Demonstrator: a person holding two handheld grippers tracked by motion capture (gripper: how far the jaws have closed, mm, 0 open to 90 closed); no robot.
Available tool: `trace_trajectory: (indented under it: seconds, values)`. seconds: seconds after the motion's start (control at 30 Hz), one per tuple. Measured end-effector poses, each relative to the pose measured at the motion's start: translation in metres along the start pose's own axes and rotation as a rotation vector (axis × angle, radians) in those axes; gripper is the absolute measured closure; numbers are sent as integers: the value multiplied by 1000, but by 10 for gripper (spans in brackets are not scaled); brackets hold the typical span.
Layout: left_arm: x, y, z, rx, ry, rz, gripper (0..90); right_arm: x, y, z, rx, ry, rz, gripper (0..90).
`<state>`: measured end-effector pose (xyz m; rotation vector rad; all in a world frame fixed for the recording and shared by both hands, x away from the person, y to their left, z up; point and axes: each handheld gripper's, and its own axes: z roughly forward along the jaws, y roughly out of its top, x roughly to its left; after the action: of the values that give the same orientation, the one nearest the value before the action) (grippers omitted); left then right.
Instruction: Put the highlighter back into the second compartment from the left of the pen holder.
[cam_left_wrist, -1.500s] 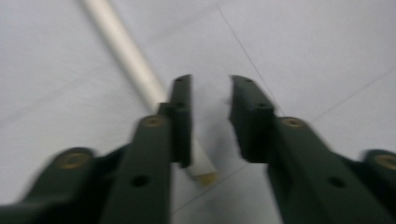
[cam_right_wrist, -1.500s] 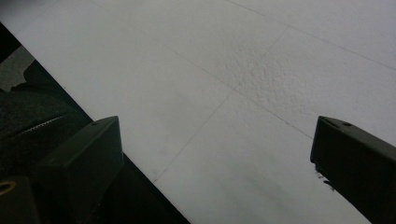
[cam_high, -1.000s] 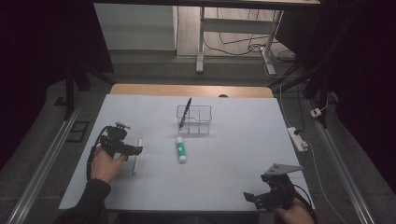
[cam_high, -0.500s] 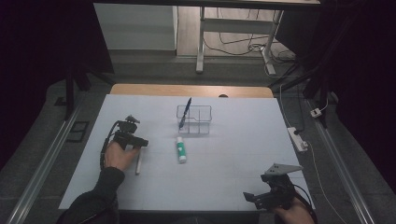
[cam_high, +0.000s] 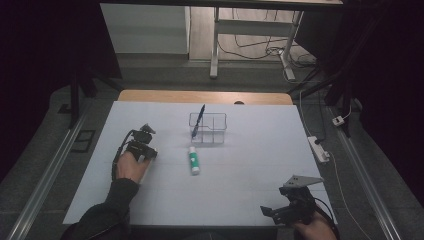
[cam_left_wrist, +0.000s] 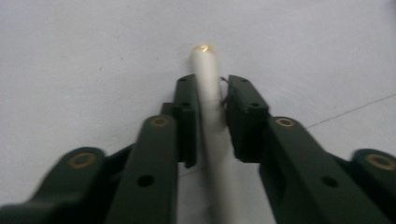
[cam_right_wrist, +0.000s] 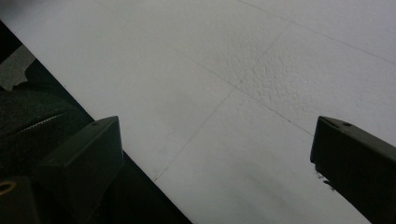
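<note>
Left gripper (cam_left_wrist: 210, 100) has just been closing its jaws around a white pen (cam_left_wrist: 208, 88), whose barrel now sits between the pads, touching both, gold tip poking out beyond them. Seen from the high view, this gripper (cam_high: 141, 148) is at the left of the white table sheet (cam_high: 250, 165), pressed low over the pen. Right gripper (cam_right_wrist: 215, 154) hovers with its jaws wide apart and nothing between them at the near right corner of the sheet. Mid-table stands a clear divided organiser (cam_high: 208, 128) with a dark pen (cam_high: 199, 119) leaning in its left compartment. Just in front lies a green-and-white glue stick (cam_high: 193, 160).
</note>
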<state>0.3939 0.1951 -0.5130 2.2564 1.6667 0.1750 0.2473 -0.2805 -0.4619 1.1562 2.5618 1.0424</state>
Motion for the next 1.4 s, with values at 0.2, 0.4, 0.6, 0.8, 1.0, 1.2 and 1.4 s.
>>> trace_trajectory:
  seconds: [0.2,0.4,0.6,0.8,1.0,1.2,1.4]
  values:
    - [0,1,0,9,1,26,782,0,0,0,1,1,-1,21]
    - [-2,4,-13,-56,-43,55,784,0,0,0,1,3,-1,22]
    - [-6,7,-38,-203,-93,138,784,0,0,0,1,2,0,22]
    - [-13,10,-59,-342,-161,205,784,0,0,0,2,3,1,22]
    - [-23,17,-72,-421,-248,257,783,0,0,0,2,2,-1,22]
    - [-33,28,-82,-460,-333,292,783,0,0,0,4,-3,-5,22]
    - [-43,38,-91,-505,-390,328,782,0,0,0,3,-1,0,22]
